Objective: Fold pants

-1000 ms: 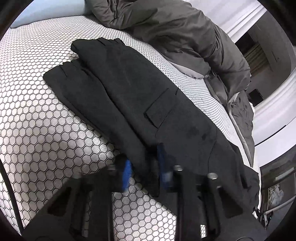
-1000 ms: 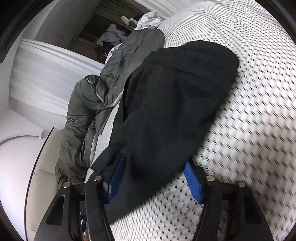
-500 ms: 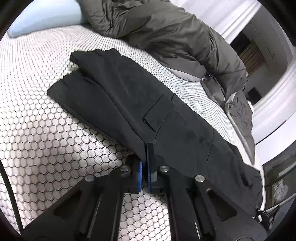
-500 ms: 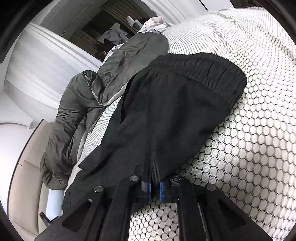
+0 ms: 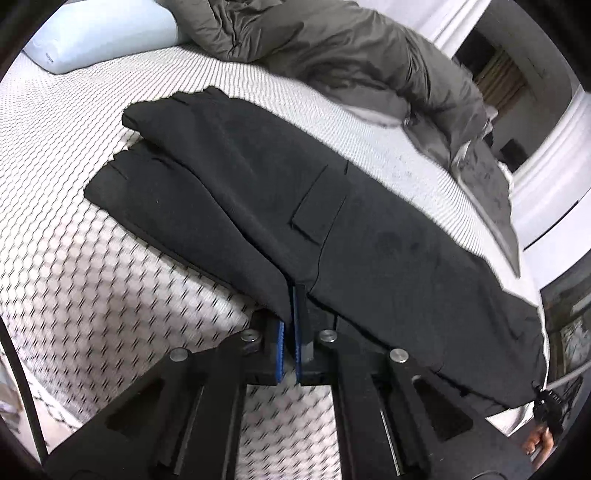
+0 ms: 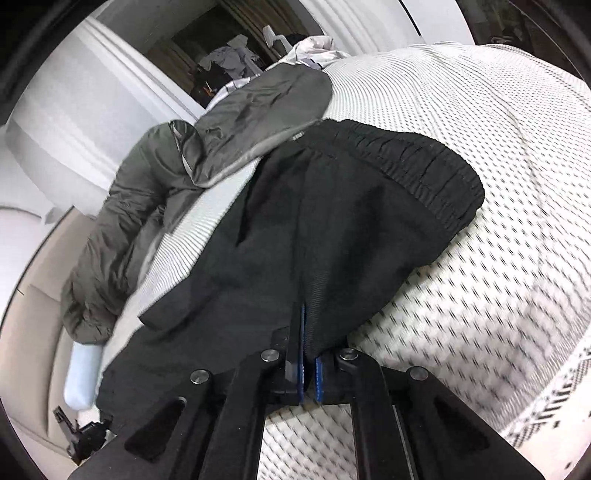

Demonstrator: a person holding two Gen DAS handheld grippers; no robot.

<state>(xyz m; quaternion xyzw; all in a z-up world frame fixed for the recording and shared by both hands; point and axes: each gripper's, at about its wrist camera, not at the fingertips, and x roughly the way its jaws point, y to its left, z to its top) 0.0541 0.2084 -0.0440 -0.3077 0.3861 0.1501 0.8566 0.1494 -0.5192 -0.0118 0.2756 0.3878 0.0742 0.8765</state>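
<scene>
Black pants [image 5: 280,206] lie lengthwise on the white hexagon-patterned bed [image 5: 92,288], legs stacked one on the other, a flap pocket facing up. My left gripper [image 5: 290,295] is shut on the near long edge of the pants around mid-leg, and the cloth rises into its blue pads. In the right wrist view the elastic waistband [image 6: 417,162] lies at the far end of the pants [image 6: 314,236]. My right gripper [image 6: 308,317] is shut on the near edge of the fabric below the waist, which is pulled up in a ridge.
A crumpled grey-green duvet [image 5: 351,48] lies along the far side of the bed and touches the pants in the right wrist view [image 6: 251,122]. A pale blue pillow [image 5: 103,33] sits at the head. White walls and a dark doorway [image 5: 495,70] lie beyond.
Both grippers went from open around the pants' edge to shut on it. Both then drew back, lifting the near edge of the pants off the bed.
</scene>
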